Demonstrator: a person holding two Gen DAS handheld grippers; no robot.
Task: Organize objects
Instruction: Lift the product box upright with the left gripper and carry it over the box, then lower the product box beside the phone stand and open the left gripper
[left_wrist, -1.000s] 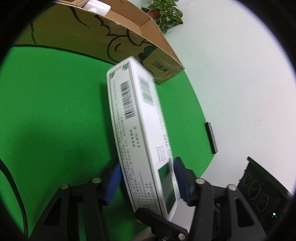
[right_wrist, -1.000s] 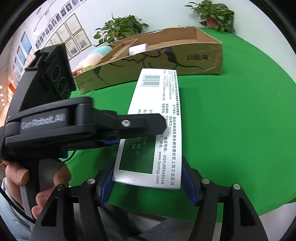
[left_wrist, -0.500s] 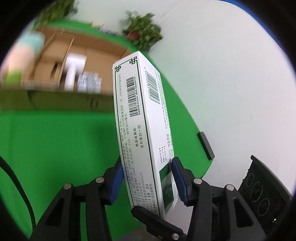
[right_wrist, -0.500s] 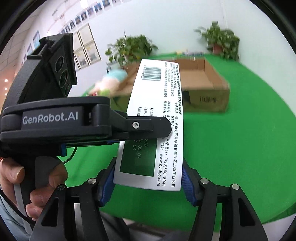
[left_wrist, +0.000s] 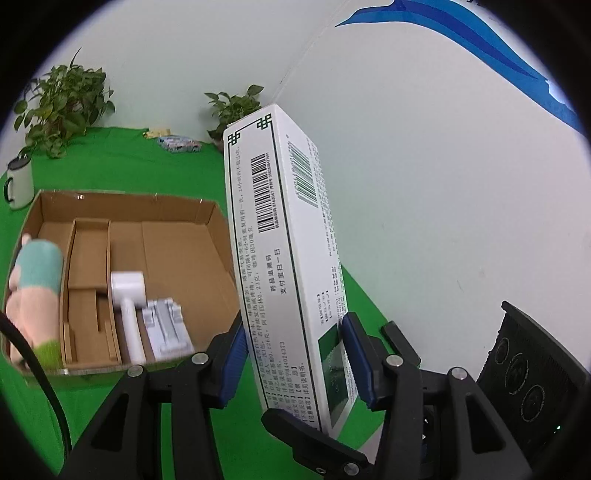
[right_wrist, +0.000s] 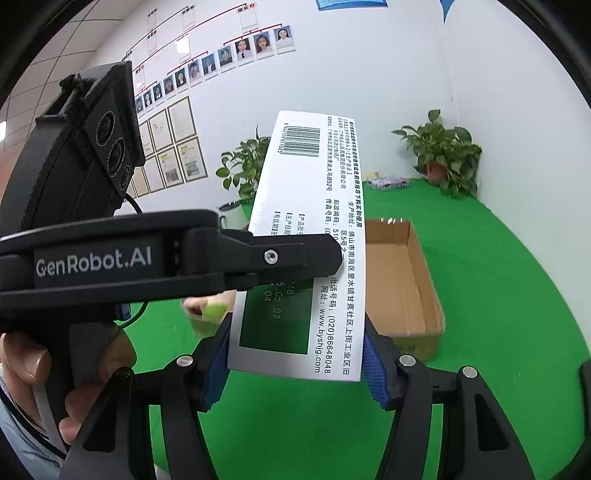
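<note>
The long white printed carton (left_wrist: 280, 258) (barcodes on two faces) is held in the air above the green cloth (left_wrist: 92, 398); left gripper (left_wrist: 295, 358) and right gripper (right_wrist: 295, 363) both pinch its near end between blue pads; the open brown cardboard box (left_wrist: 177, 236) lies beyond.

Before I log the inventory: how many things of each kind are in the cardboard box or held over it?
Plush toy: 1
White handheld device: 1
Grey-white packaged item: 1
White printed carton, held by both grippers: 1
Total: 4
</note>
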